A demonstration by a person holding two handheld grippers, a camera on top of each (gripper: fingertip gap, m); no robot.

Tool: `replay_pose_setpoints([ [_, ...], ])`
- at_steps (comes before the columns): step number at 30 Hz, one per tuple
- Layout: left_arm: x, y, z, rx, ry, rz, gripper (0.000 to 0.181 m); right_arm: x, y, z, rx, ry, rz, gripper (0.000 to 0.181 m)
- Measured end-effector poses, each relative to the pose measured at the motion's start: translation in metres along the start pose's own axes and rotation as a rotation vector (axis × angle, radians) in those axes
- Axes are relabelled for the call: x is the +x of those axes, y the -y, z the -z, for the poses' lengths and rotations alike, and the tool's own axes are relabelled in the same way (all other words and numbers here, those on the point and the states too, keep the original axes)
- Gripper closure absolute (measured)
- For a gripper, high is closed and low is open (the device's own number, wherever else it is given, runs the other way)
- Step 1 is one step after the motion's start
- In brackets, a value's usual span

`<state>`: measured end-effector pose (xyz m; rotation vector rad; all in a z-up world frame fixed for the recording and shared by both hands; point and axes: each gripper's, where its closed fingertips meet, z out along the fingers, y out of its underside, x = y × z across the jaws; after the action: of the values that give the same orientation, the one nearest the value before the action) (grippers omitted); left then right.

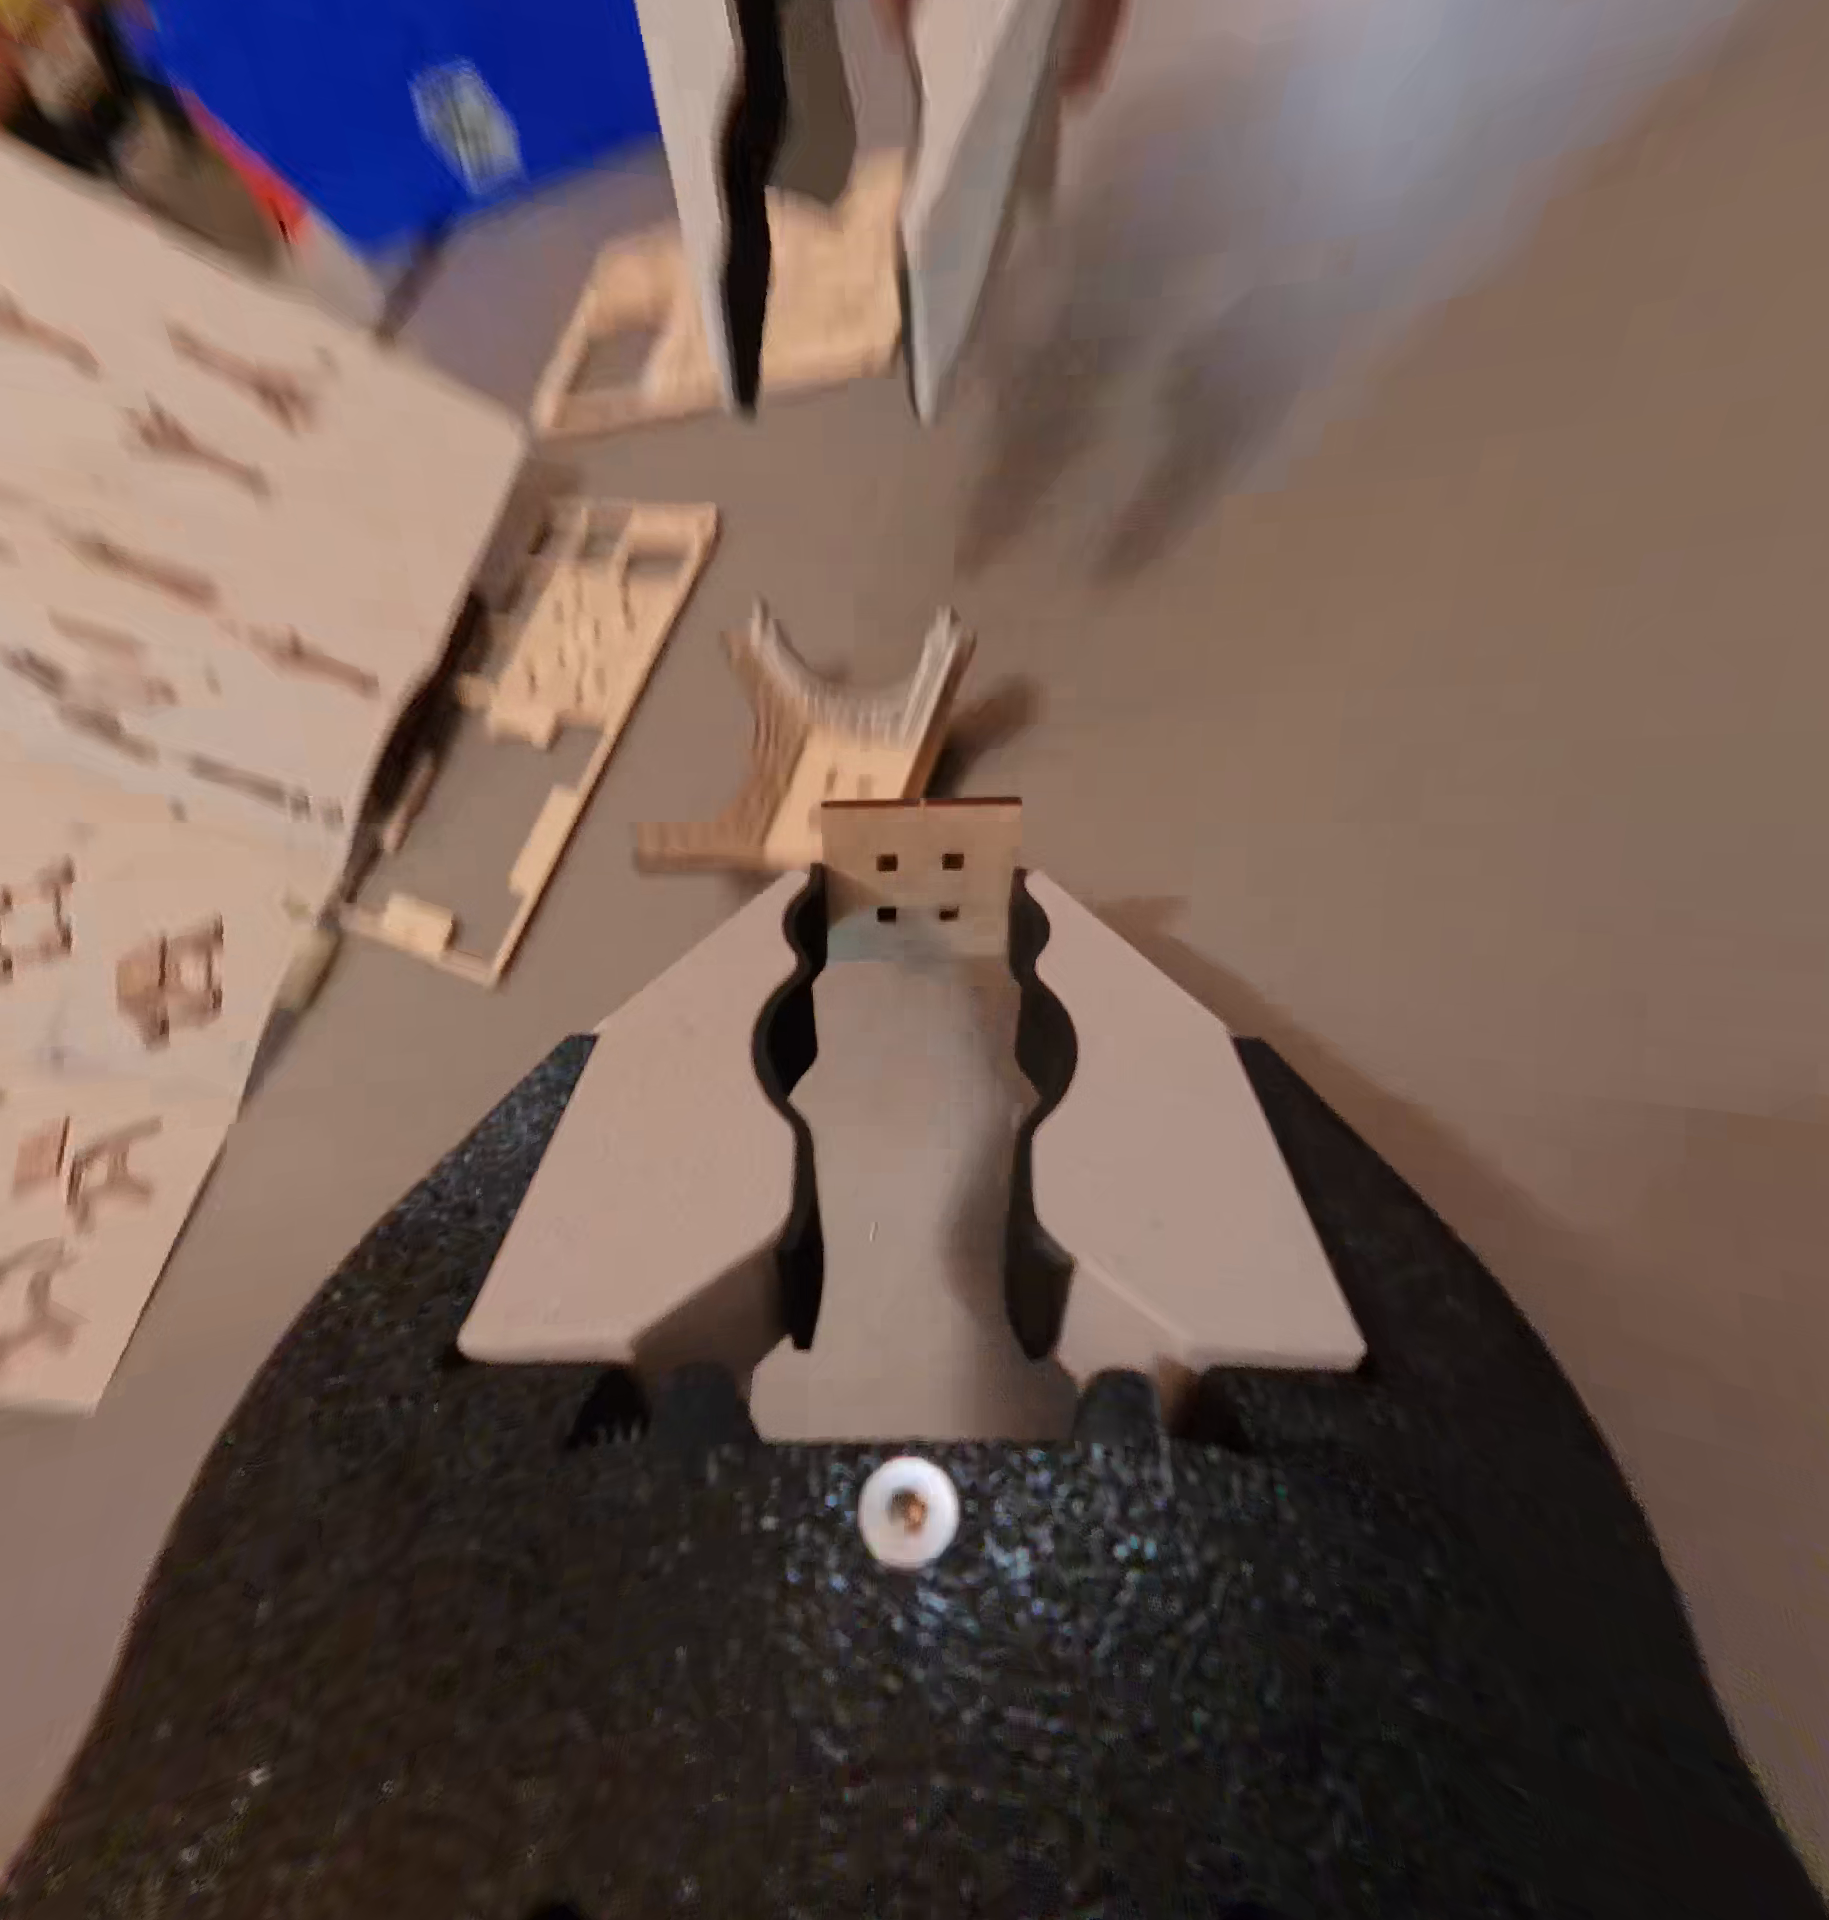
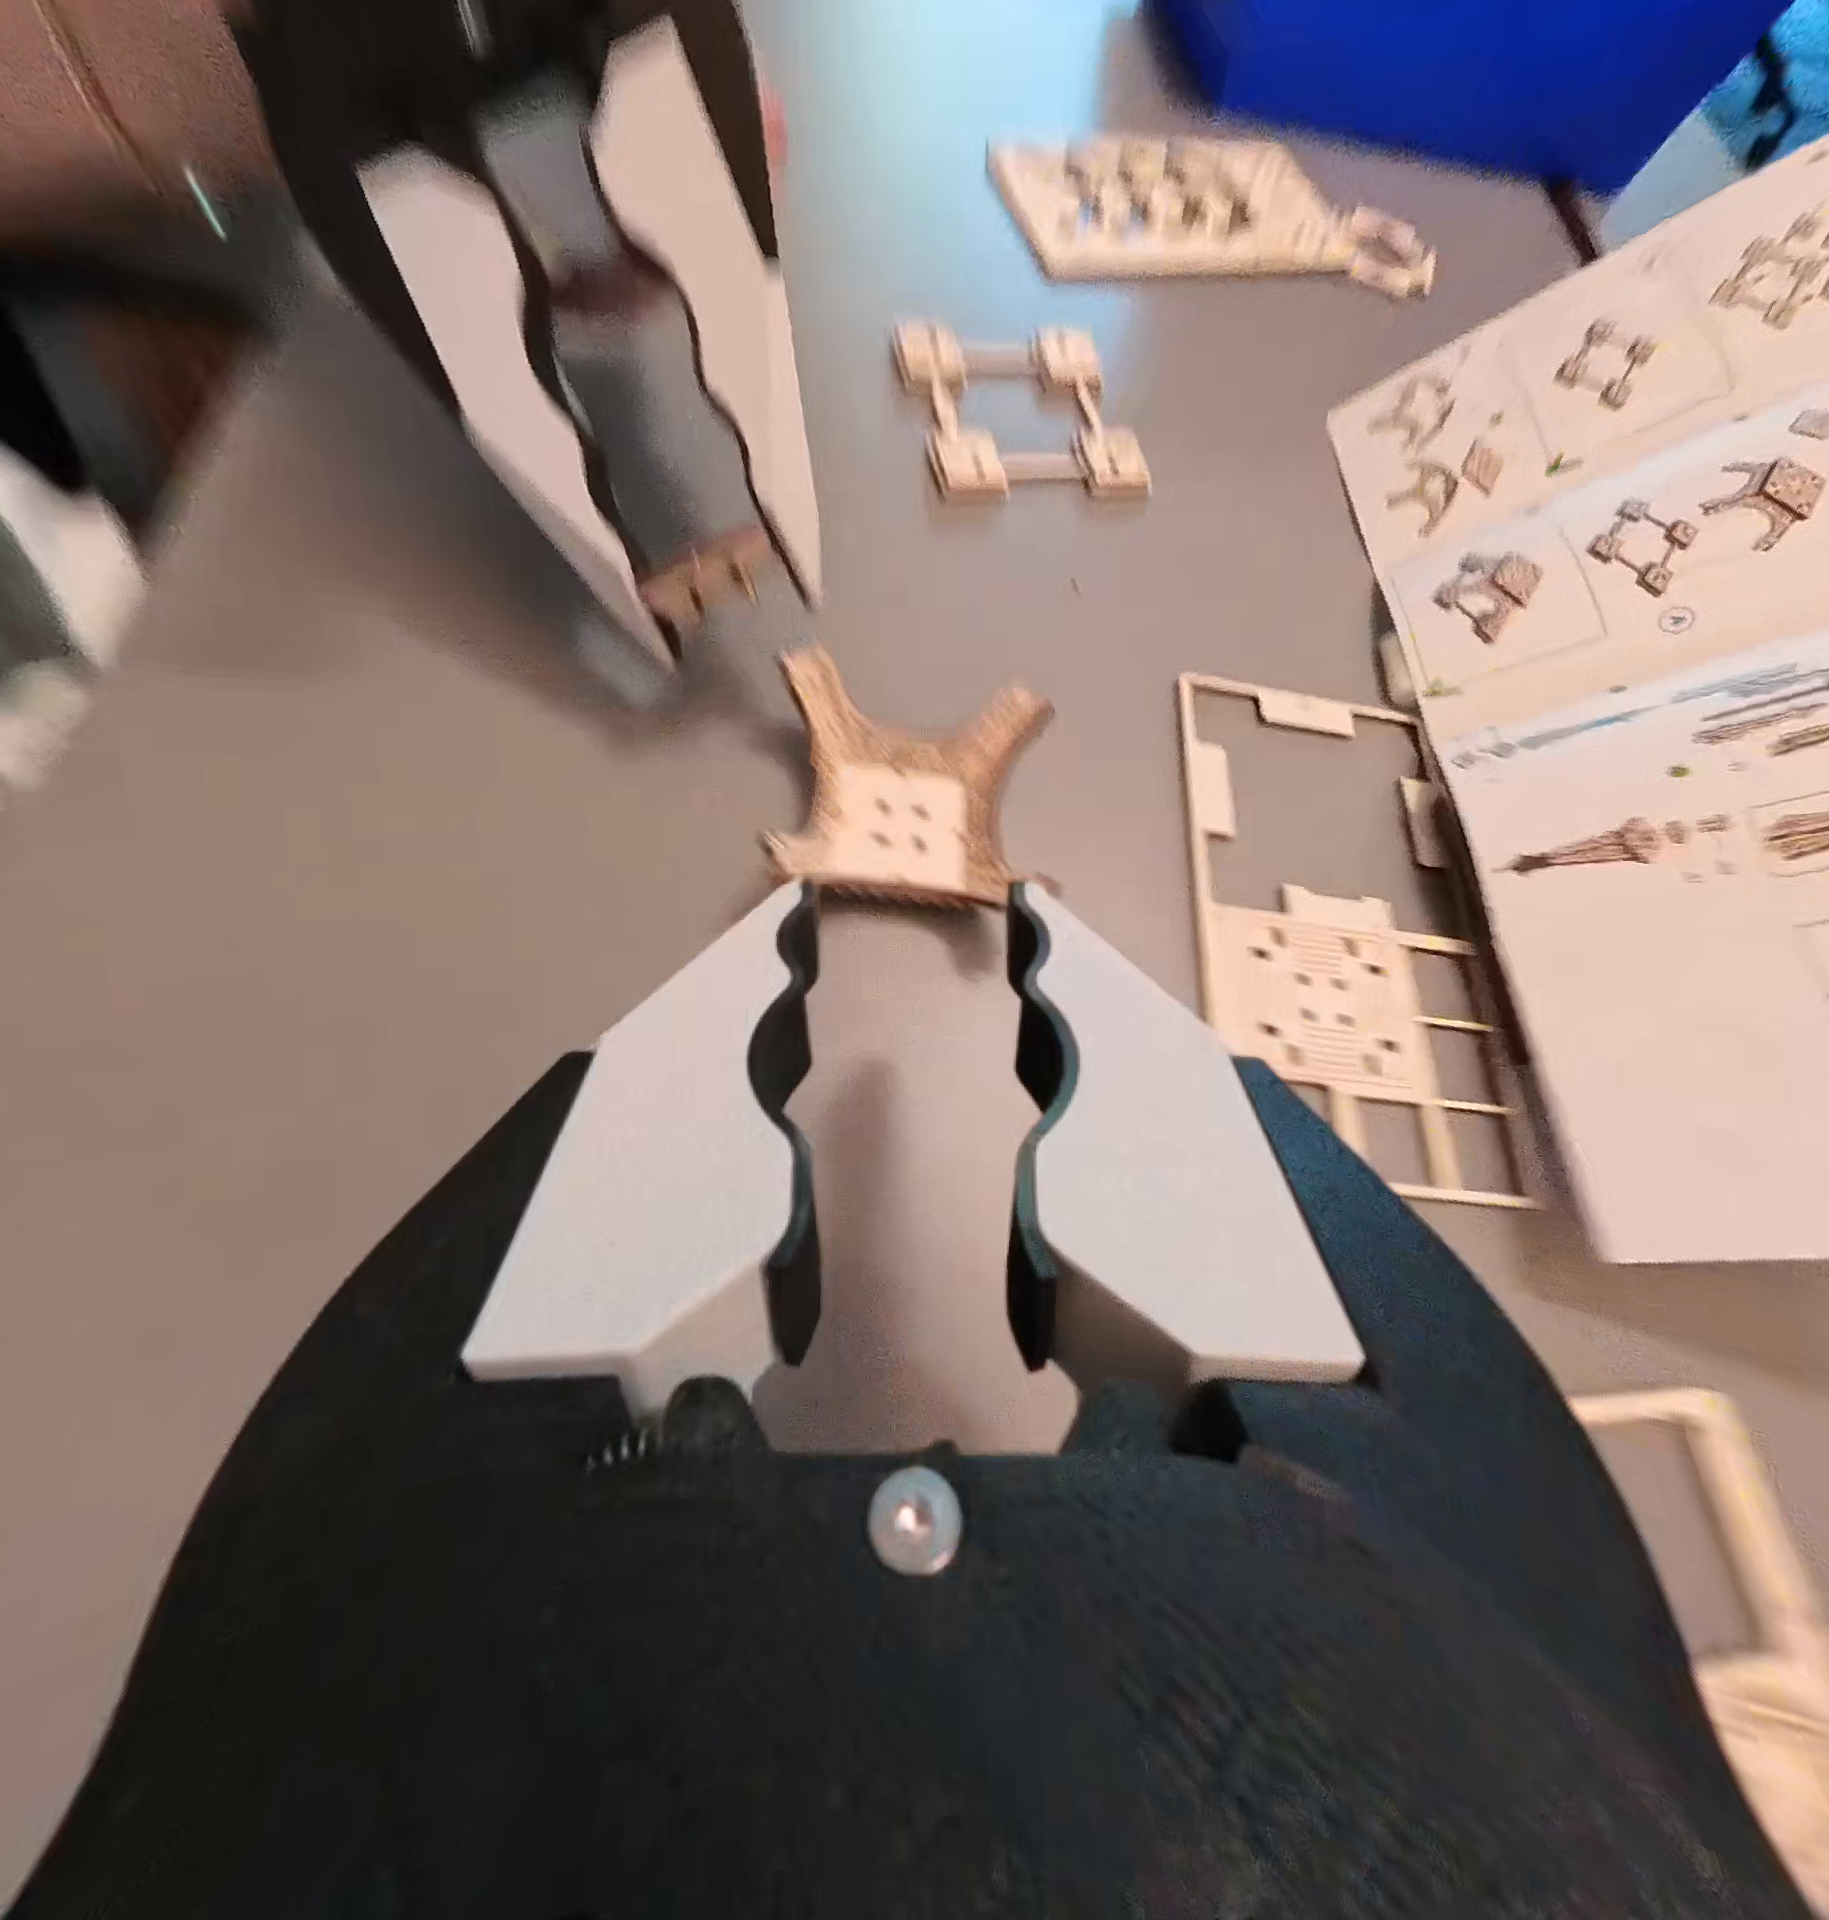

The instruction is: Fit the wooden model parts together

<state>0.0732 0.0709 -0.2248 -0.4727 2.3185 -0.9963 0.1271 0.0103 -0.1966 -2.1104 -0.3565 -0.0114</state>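
Mid-assembly — left gripper [image 1: 920, 904] clenched on small square four-hole plate [image 1: 922, 875], held just near of four-legged arch section [image 2: 915, 790] on grey table [image 2: 370, 935]; right gripper [image 2: 915, 914] parted, empty, tips beside arch; square base frame [image 2: 1019, 414] farther off — unjoined.

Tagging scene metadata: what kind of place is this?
Probably a hobby or work table indoors: a grey tabletop with laser-cut wooden sheets, an open instruction booklet and a blue bin behind.
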Motion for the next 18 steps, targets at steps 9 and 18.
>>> replay_pose_setpoints([
  [9,0.016,0.128,0.049,0.971,-0.165,0.222,0.149,-0.057,0.07,0.044,0.797,0.397,-0.78,0.157],
  [18,0.032,0.139,0.062,1.107,-0.261,0.253,0.149,-0.089,0.101,0.035,0.913,0.679,-0.931,0.164],
])
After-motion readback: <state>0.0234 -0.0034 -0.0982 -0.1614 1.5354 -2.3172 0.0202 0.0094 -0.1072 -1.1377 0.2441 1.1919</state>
